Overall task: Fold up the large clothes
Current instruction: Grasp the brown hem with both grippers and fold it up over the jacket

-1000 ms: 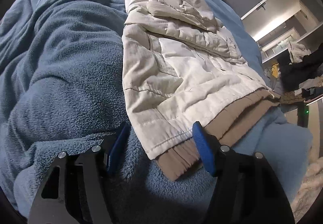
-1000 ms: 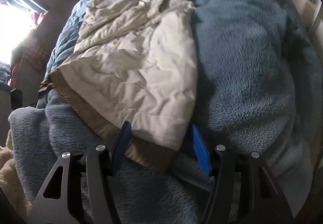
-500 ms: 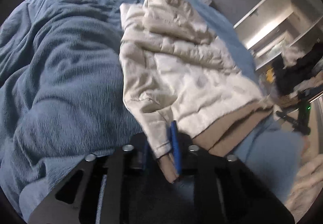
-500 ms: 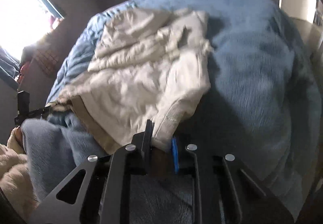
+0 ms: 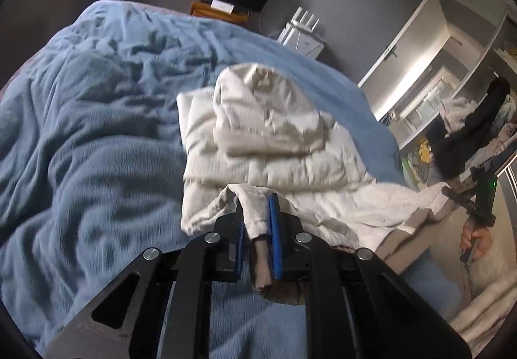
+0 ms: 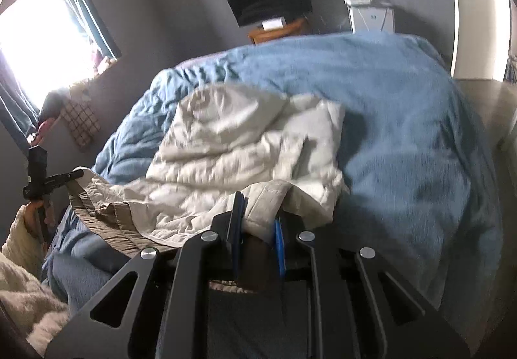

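The cream quilted jacket (image 5: 284, 145) is spread on the blue bed cover (image 5: 97, 139), hem raised off the near edge. Its hem corners are pinched by the left gripper (image 5: 257, 223) and right gripper (image 6: 258, 223) — jaws closed on fabric. Soft, puffy, light — best held by the stitched hem.

Both grippers' fingers (image 5: 274, 223) (image 6: 280, 242) clamped.

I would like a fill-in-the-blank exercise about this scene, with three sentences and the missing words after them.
1. The cream quilted jacket lies on a fleece blanket whose colour is ____.
2. The left tool is ____ on the jacket's hem.
3. The right tool grips the same jacket, and a dark flat ____ hangs on the grey wall behind the bed.

Missing words: blue; shut; screen
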### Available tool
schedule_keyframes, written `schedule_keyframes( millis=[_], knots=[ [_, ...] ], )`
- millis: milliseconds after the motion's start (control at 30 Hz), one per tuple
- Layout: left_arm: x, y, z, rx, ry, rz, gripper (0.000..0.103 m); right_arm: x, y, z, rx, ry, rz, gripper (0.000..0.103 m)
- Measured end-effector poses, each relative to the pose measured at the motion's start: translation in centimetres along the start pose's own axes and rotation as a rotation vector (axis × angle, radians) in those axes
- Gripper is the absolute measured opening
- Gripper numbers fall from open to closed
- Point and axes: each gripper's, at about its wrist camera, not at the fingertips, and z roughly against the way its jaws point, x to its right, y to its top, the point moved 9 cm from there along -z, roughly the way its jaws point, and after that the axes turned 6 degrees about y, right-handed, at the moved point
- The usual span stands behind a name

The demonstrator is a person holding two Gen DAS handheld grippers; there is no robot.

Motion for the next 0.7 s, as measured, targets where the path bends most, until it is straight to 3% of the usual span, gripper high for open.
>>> schedule_keyframes(
  millis=[400,567,700],
  knots=[
    [-0.6,10.1,-3.3,0.145,-0.021,0.052,0.013,3.2,11.0,-5.0,0.253,-0.025,-0.064,0.014],
    [-1.5,13.9,-6.9,0.168,0.017,0.071,0.013,6.3,14.6,-9.2,0.307,-0.047,-0.163,0.014],
    [-2.8,16.6,-11.4,0.153,0.089,0.083,0.013,8.8,16.9,-12.8,0.32,-0.1,-0.194,0.014]
  ],
)
